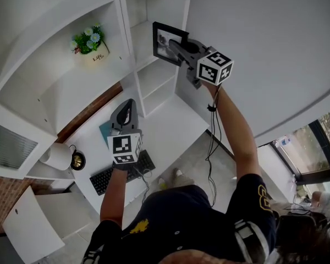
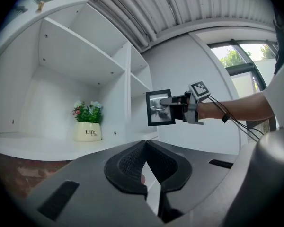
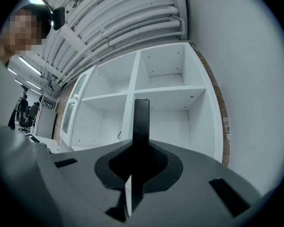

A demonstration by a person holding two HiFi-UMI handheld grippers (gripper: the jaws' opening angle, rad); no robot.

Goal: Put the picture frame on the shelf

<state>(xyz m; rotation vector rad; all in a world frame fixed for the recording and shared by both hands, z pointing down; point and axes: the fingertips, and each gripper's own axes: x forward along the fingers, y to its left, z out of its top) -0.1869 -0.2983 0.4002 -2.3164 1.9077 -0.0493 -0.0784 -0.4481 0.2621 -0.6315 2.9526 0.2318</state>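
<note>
By the shelf (image 1: 144, 40), picture frame (image 1: 161, 38) in clenched right gripper (image 1: 172, 47); left gripper (image 1: 130, 104) closed empty

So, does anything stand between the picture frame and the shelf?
Nothing visible does. The right gripper holds the picture frame before open compartments of the shelf; the flower pot sits in a separate compartment, off to the side.

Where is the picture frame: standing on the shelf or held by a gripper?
Held, not on the shelf. The right gripper is shut on the picture frame, upright in the air in front of the shelf.
</note>
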